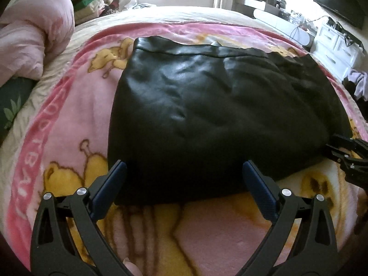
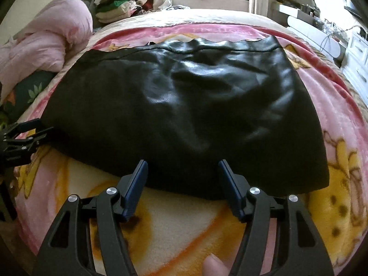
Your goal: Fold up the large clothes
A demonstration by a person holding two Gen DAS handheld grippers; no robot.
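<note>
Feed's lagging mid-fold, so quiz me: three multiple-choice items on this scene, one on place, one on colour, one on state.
1. Where does the garment lie?
A. on the pink blanket
B. on the floor
C. on the white drawers

2. What colour is the garment?
A. green
B. black
C. white

3. How do the left gripper jaws stand?
A. shut on the garment
B. shut on the blanket
C. open, nothing clamped

Key:
1 A, the blanket shows on all sides of the garment.
2 B, it is shiny black in both views.
3 C, the blue pads stand wide apart over the near edge, pressing nothing.
</note>
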